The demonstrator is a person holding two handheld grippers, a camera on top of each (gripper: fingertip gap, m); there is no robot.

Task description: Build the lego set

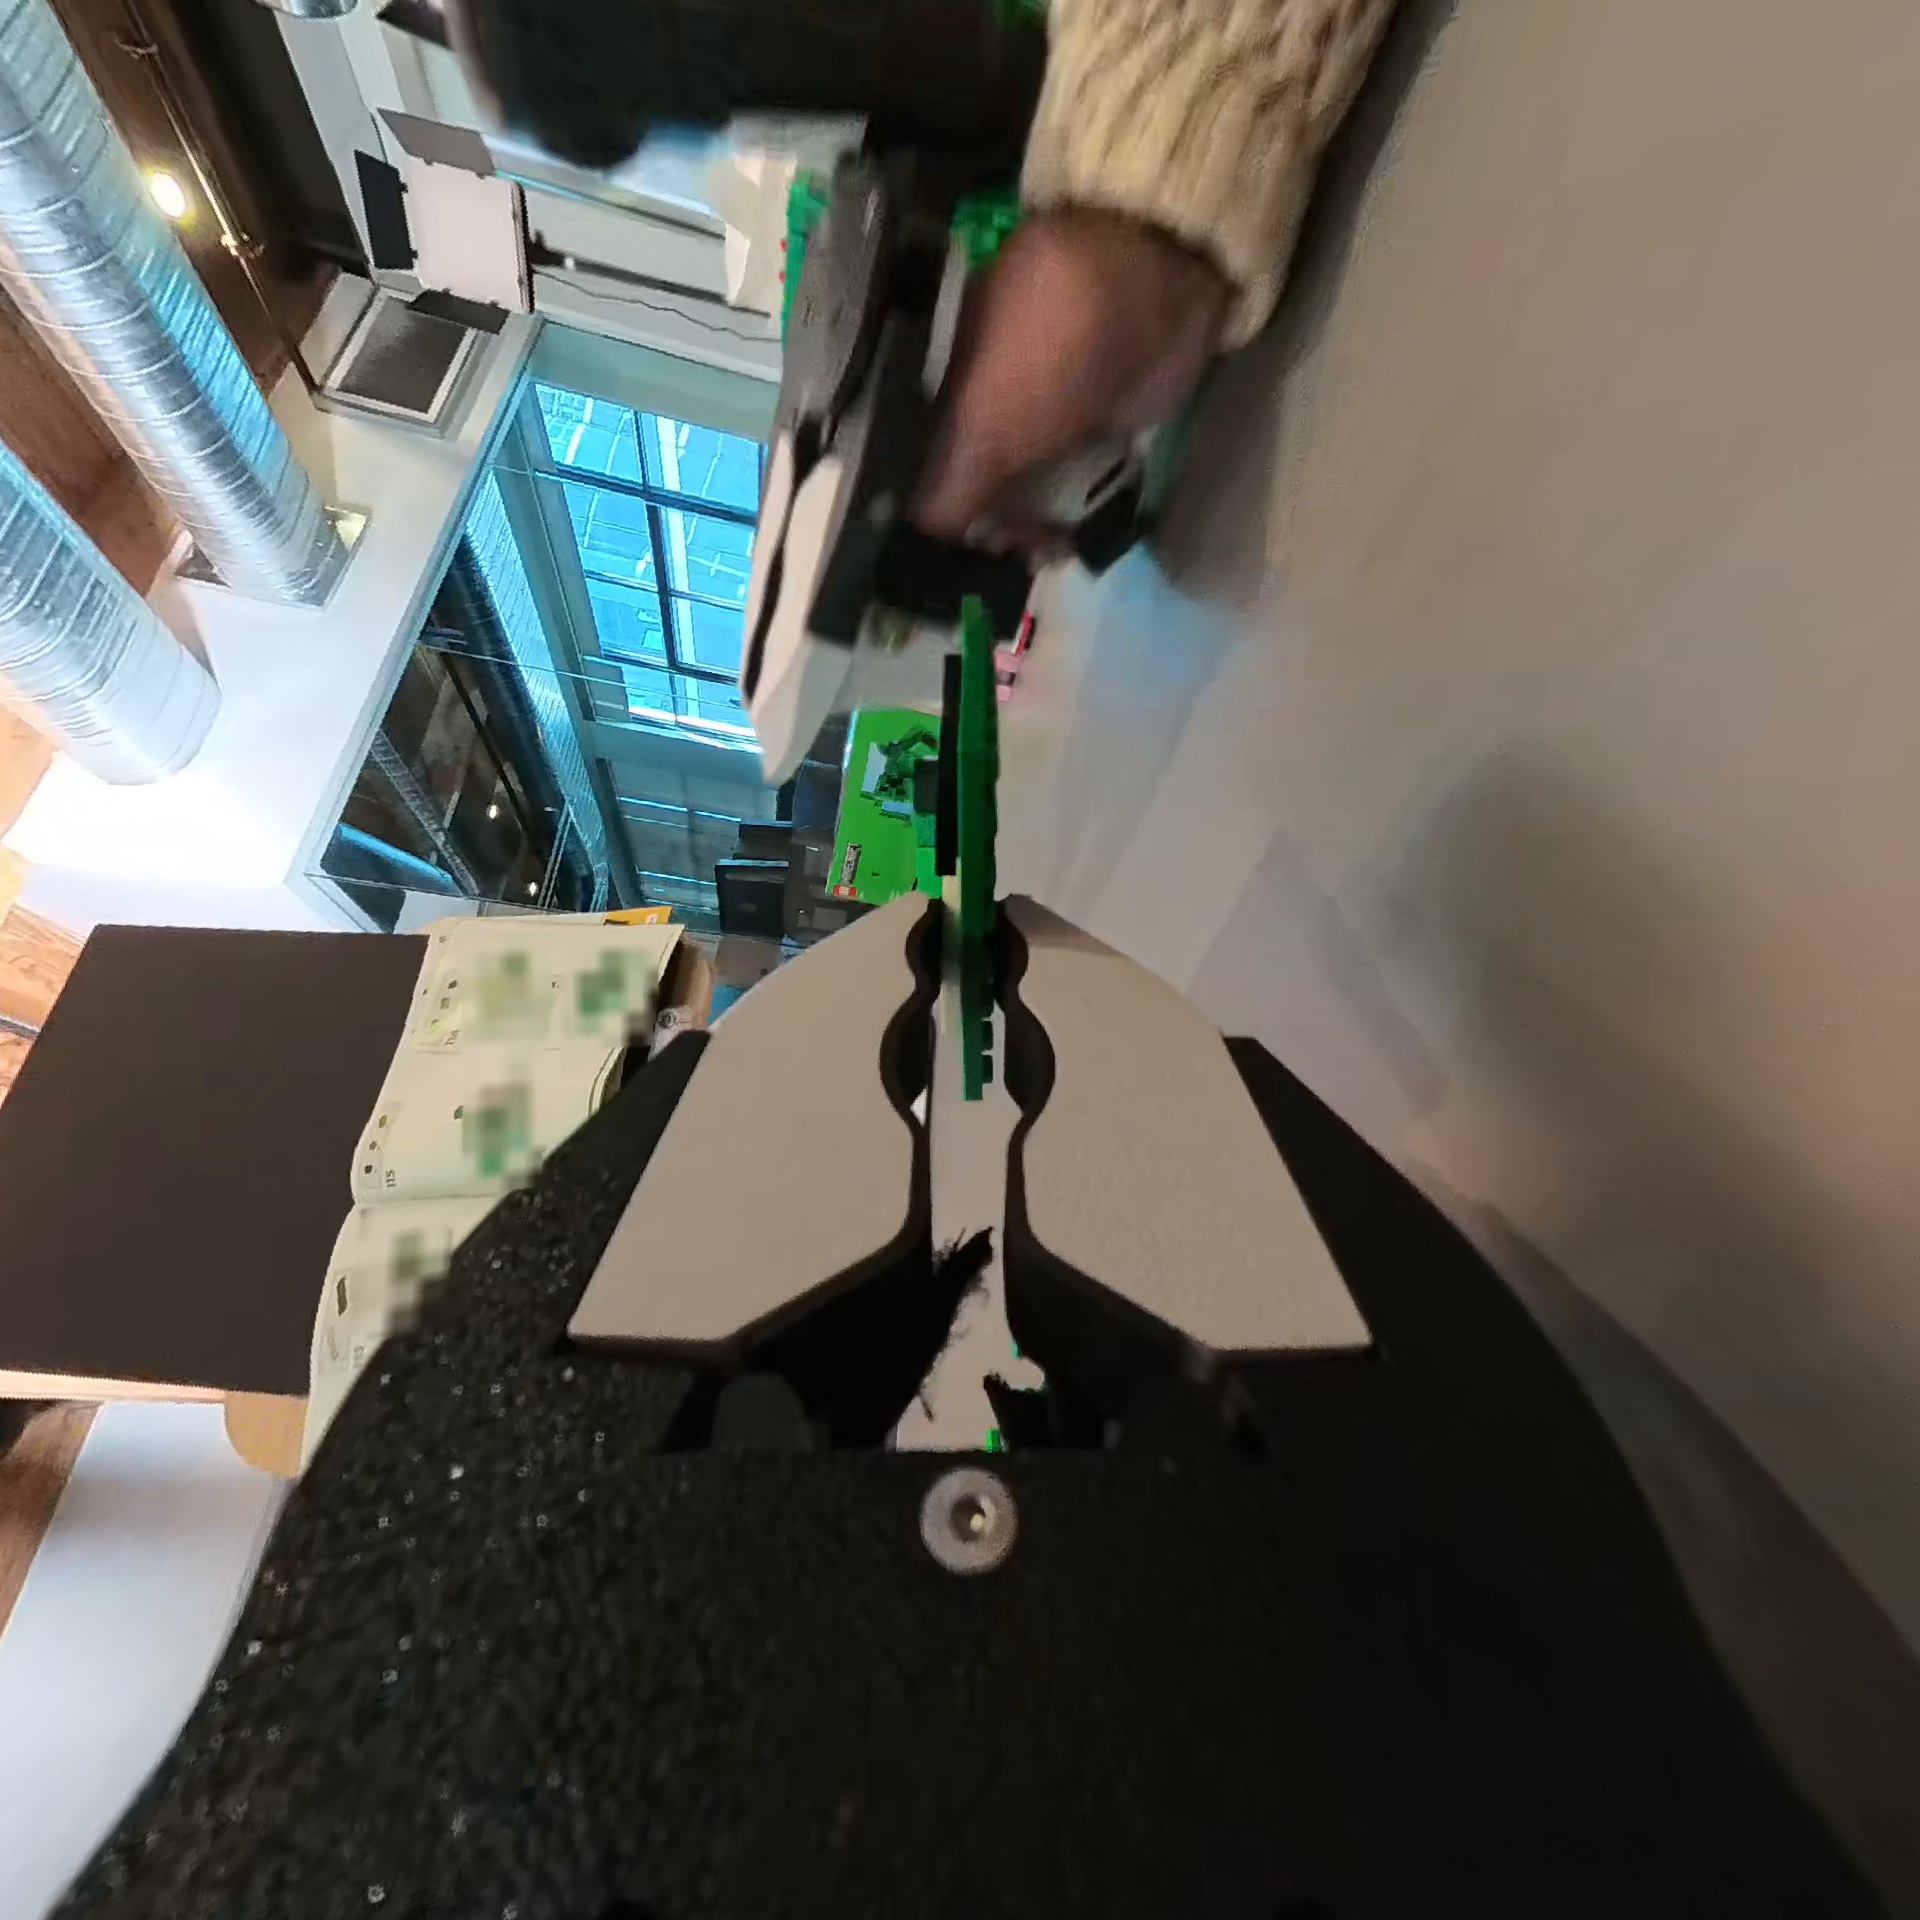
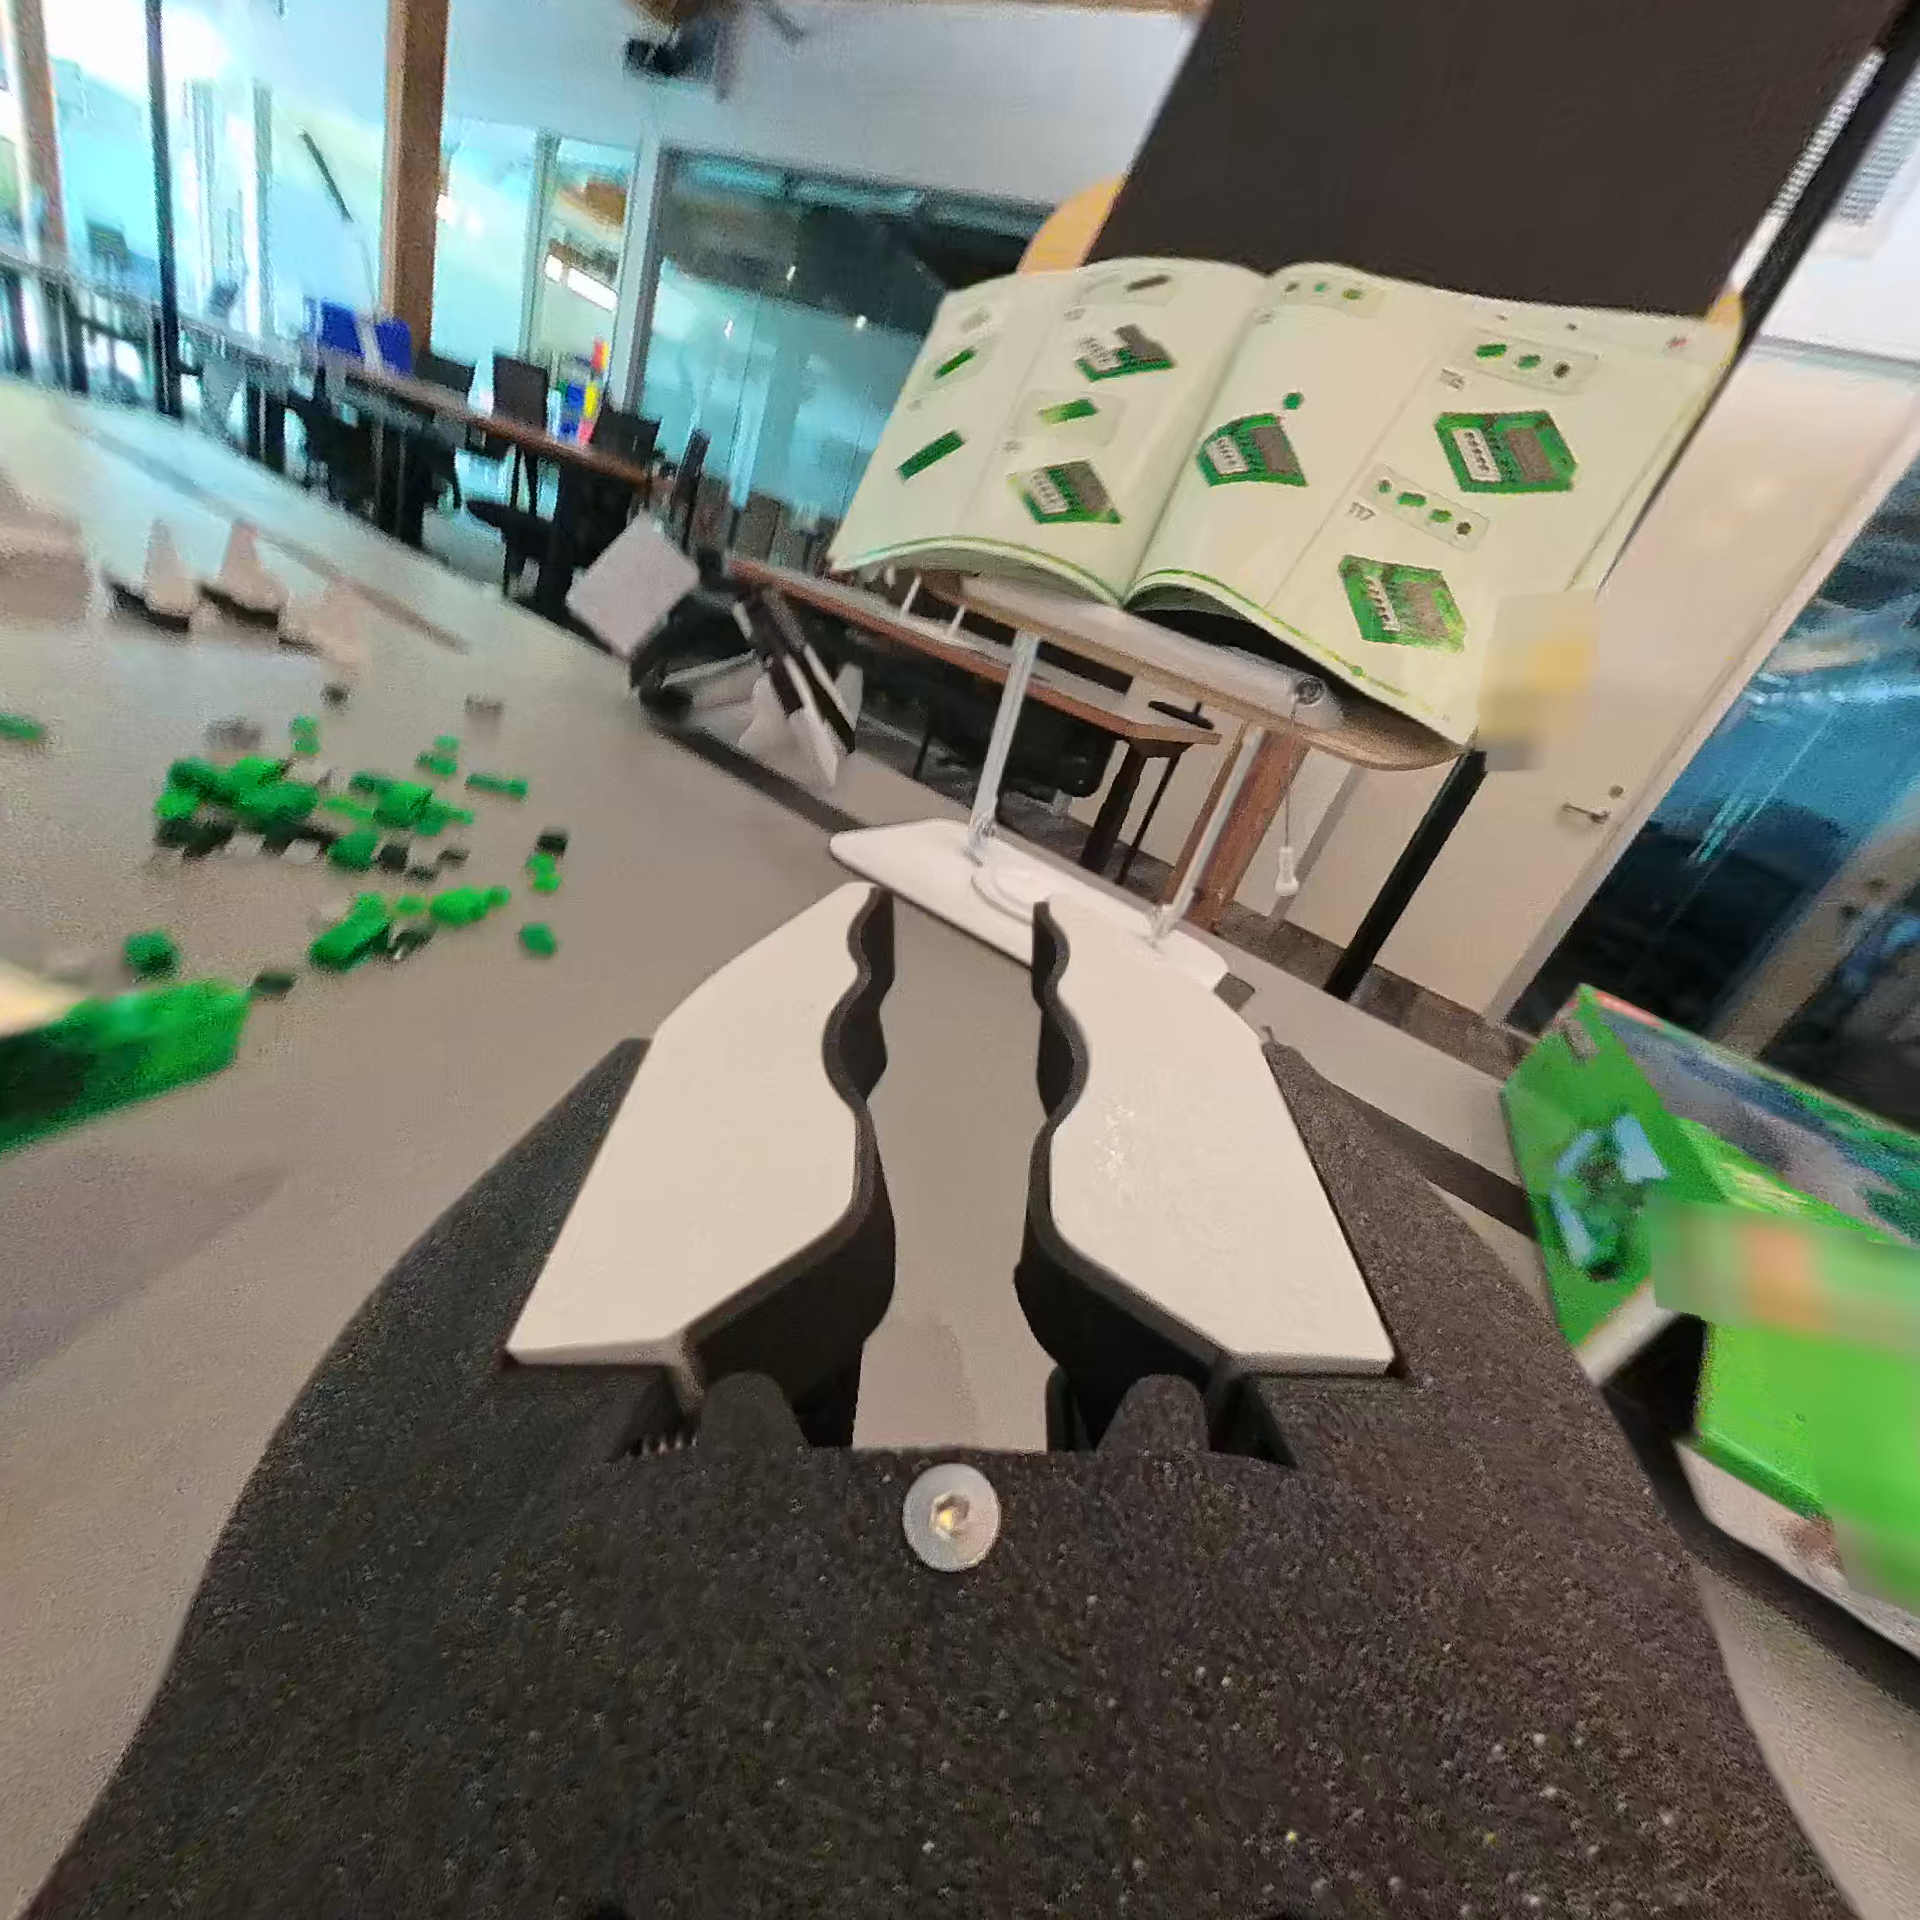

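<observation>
Plastic construction: the left tool (image 1: 968,920) has two pale grey, flat-faced fingers (image 1: 790,1122) with wavy black inner edges, seated in a coarse black foam-textured body, and it pinches a thin green lego plate (image 1: 977,831) edge-on. The plate is a flat studded assembly with a black strip along one side; its studs show between the fingers. The left view is rolled sideways, so the grey counter (image 1: 1558,831) stands as a wall on the right. At the plate's far end the right tool (image 1: 914,613), white and black and blurred, is gripped by a hand (image 1: 1060,384) in a cream cable-knit sleeve (image 1: 1174,125); whether it touches the plate cannot be told.

In the right wrist view the right tool (image 2: 961,920) has its fingers spread, with nothing between them. Loose green and black lego bricks (image 2: 353,831) lie scattered on the smooth grey counter (image 2: 623,987) to the left, near a larger blurred green block (image 2: 114,1049). An open instruction booklet (image 2: 1247,457) rests on a clear stand with a white base (image 2: 935,862). A green cardboard box (image 2: 1714,1247) sits at the right.
</observation>
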